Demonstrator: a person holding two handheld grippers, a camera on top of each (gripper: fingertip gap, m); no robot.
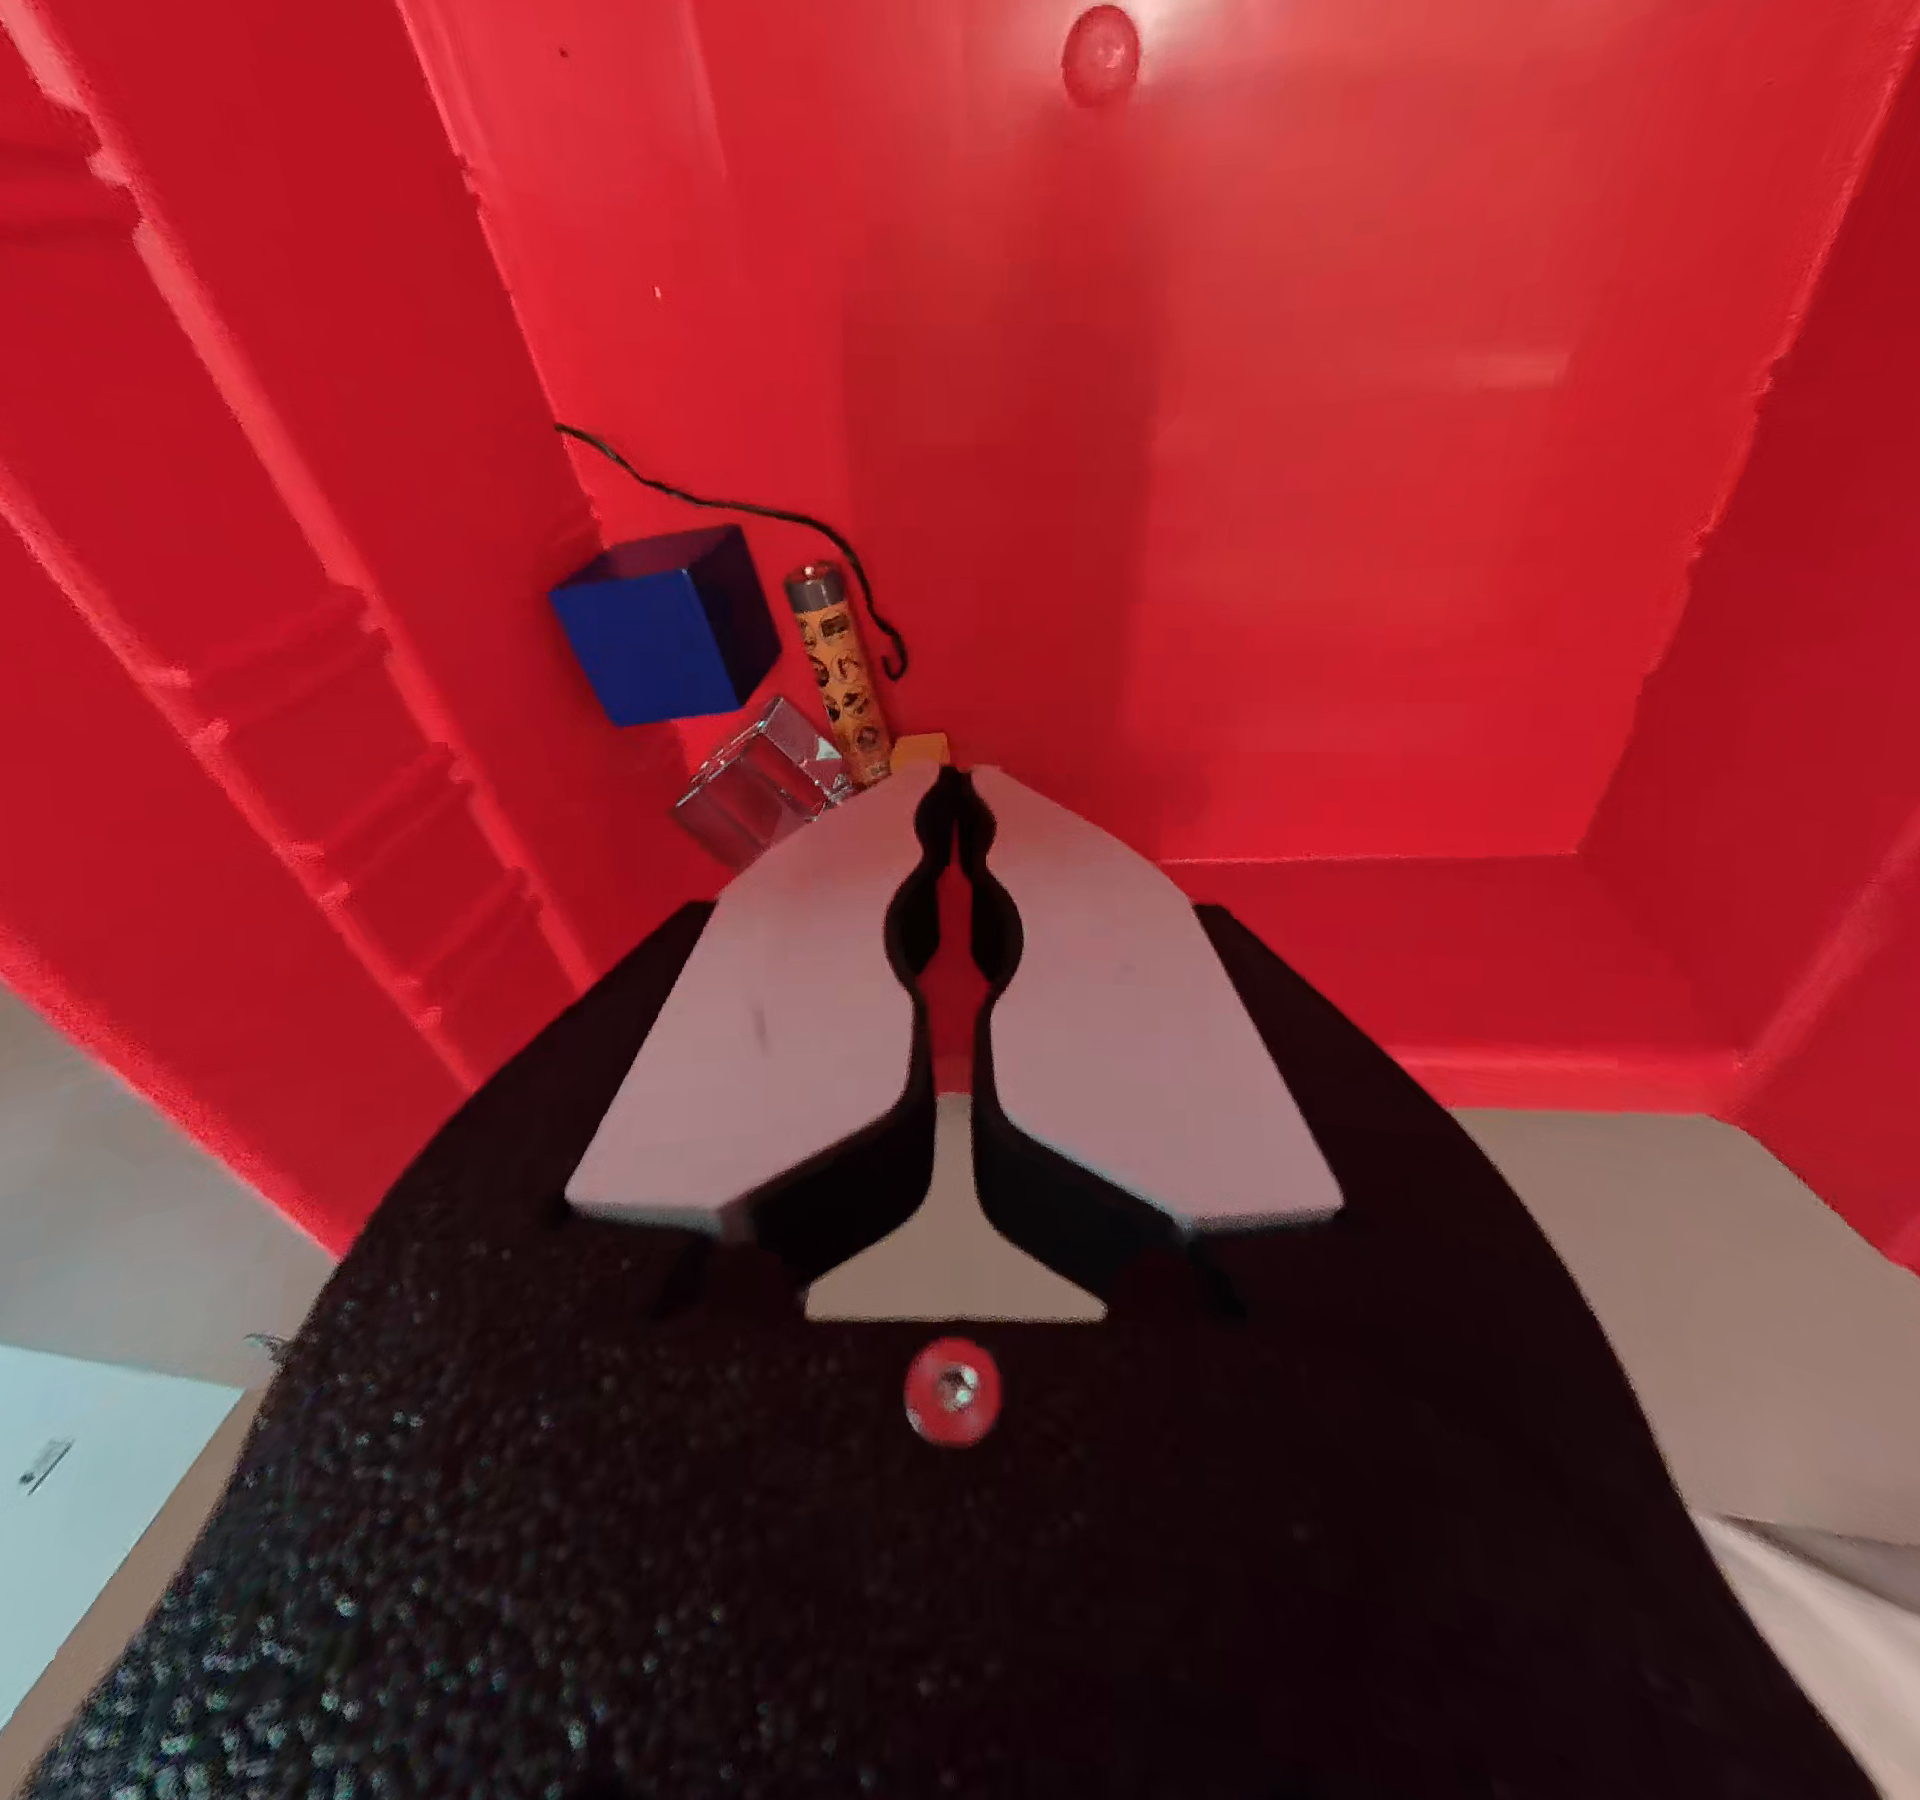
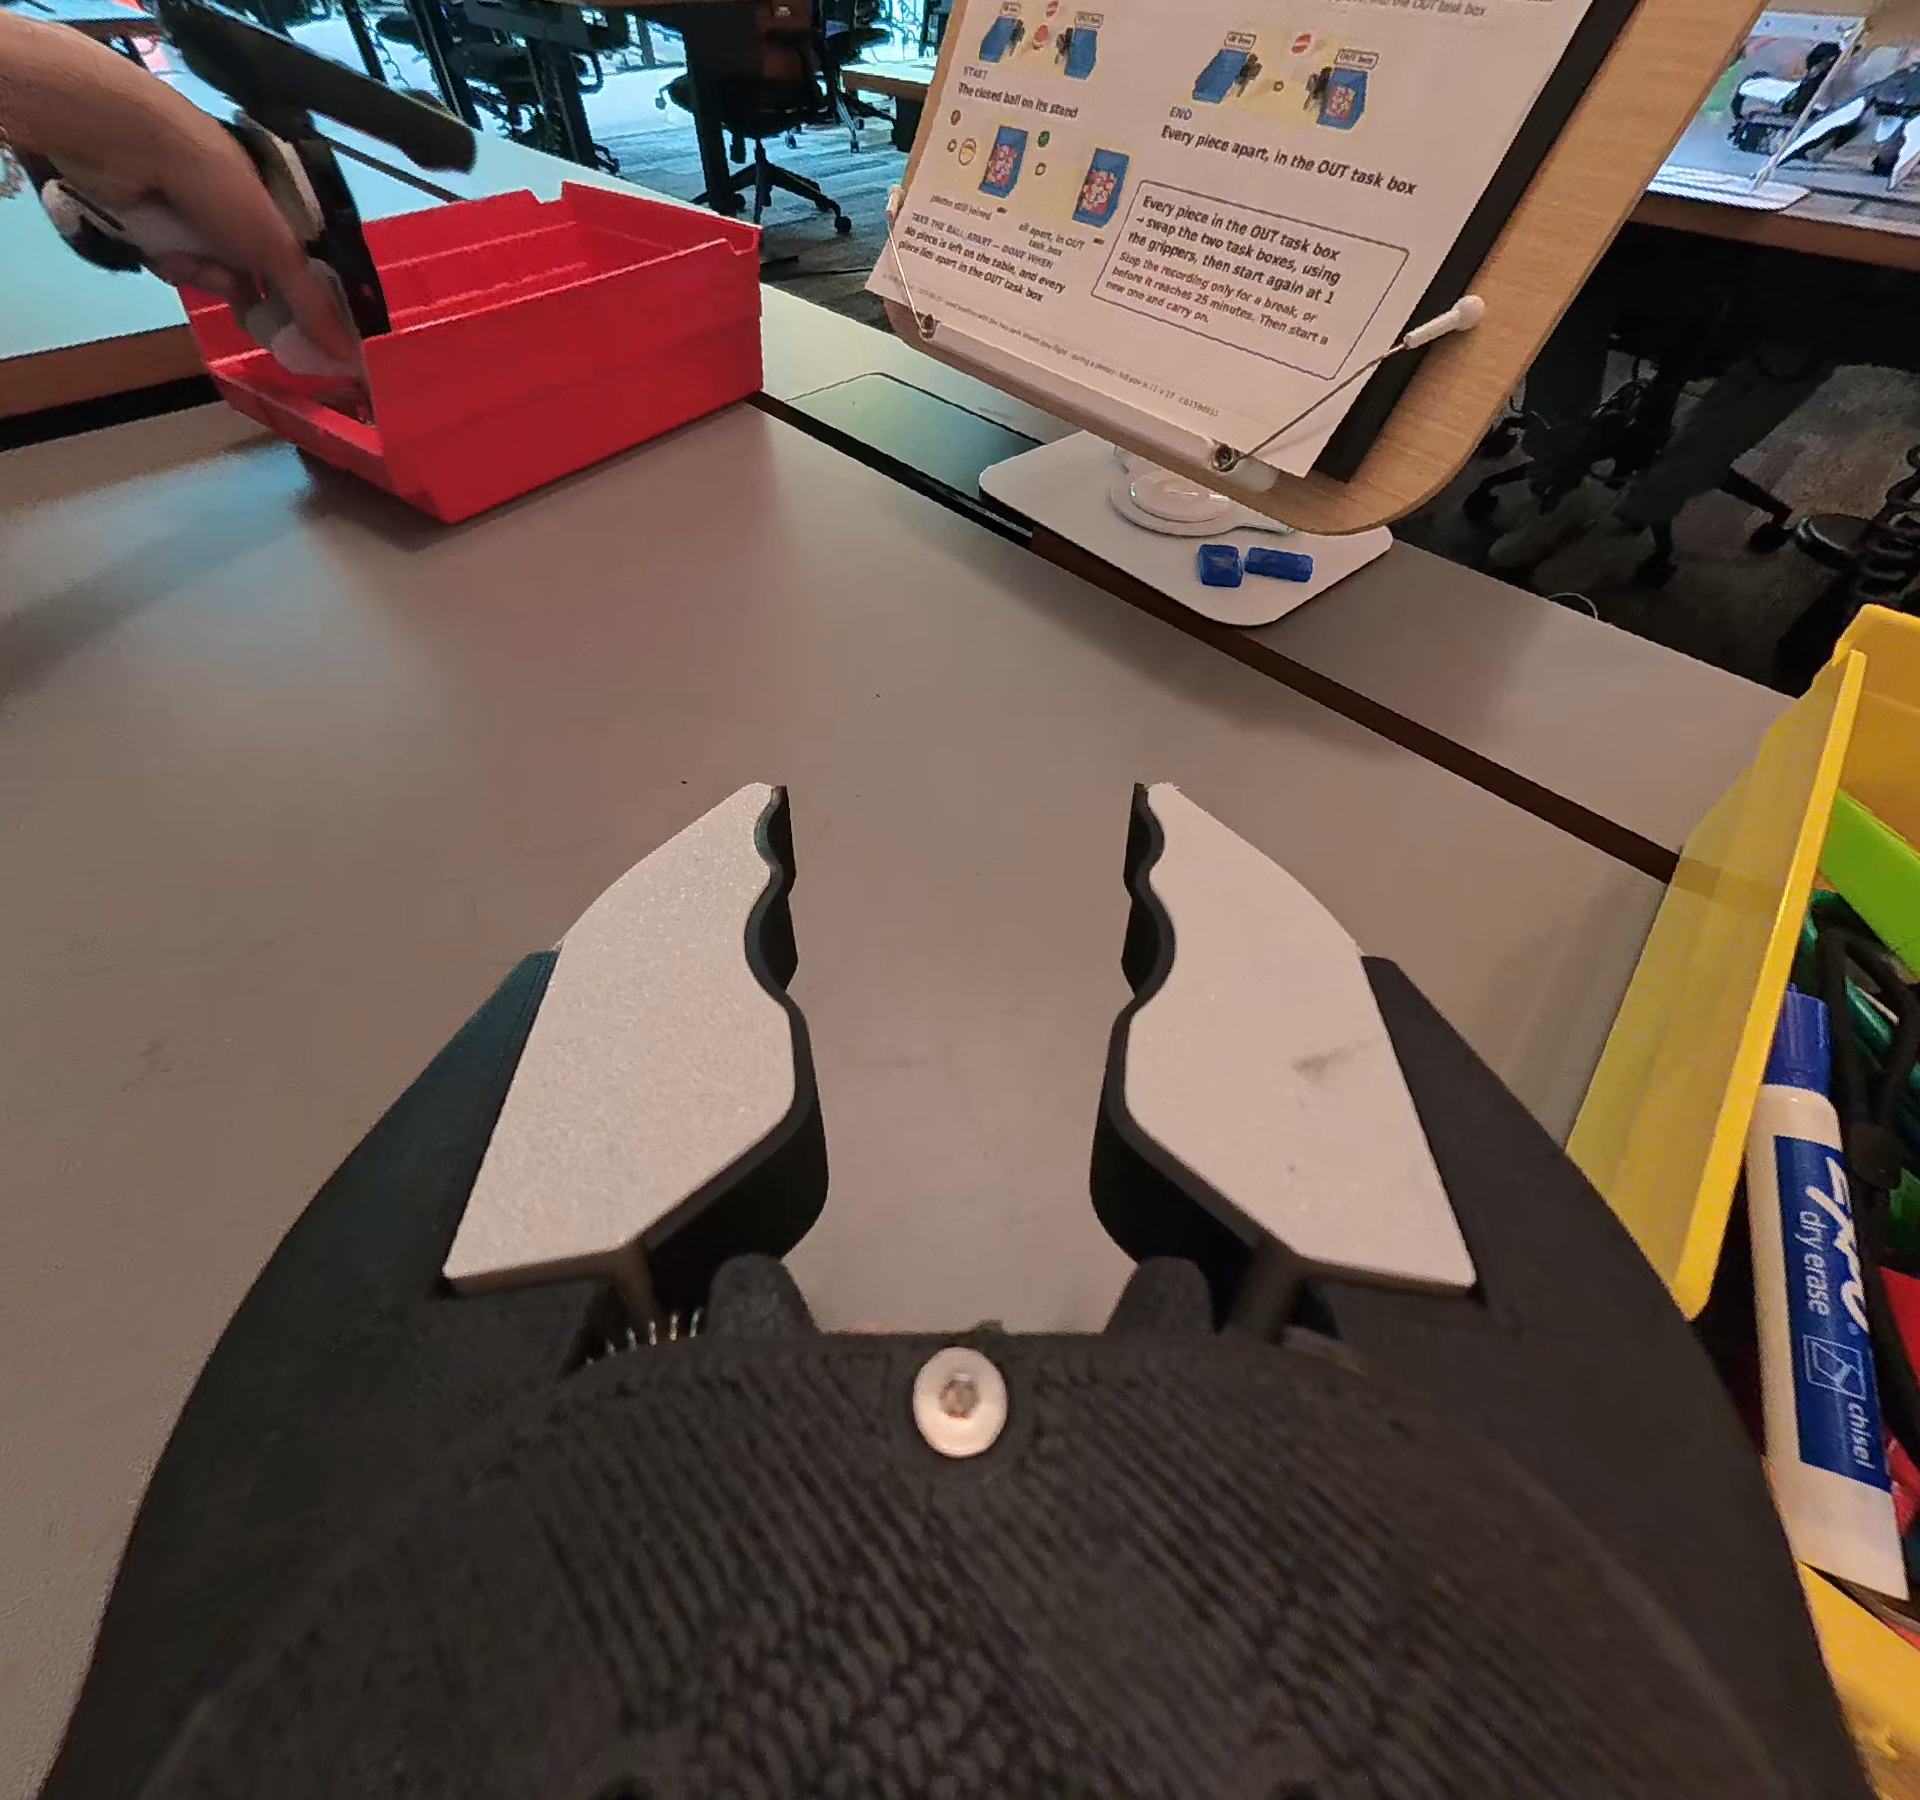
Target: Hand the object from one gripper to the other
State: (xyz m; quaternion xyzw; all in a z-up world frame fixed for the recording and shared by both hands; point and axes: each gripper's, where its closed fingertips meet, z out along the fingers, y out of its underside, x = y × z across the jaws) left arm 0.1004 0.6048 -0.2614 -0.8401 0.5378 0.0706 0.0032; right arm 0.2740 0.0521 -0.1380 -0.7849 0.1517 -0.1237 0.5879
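Observation:
My left gripper [image 1: 952,776] is shut, with its fingertips down in a corner of the red bin [image 1: 1299,503]. A small yellow piece [image 1: 922,751] shows just past the left fingertip; I cannot tell whether it is pinched. Beside the tips lie a blue cube [image 1: 665,623], an orange battery [image 1: 842,675], a clear shiny block [image 1: 753,794] and a black thread [image 1: 727,503]. In the right wrist view a hand holds the left gripper [image 2: 322,233] in the red bin [image 2: 540,348]. My right gripper [image 2: 961,794] is open and empty above the grey table [image 2: 520,763].
A document stand [image 2: 1247,192] with a paper sheet stands at the back right, with two small blue pieces [image 2: 1252,566] on its base. A yellow bin [image 2: 1714,971] with a marker [image 2: 1818,1335] and other items is at the right edge. There is about 60 cm between the tips of the two grippers. The left tips stand about 5 cm off the blue cube [image 1: 665,623]. The black thread [image 1: 727,503] sits 6 cm or so from the ends of my left fingers.

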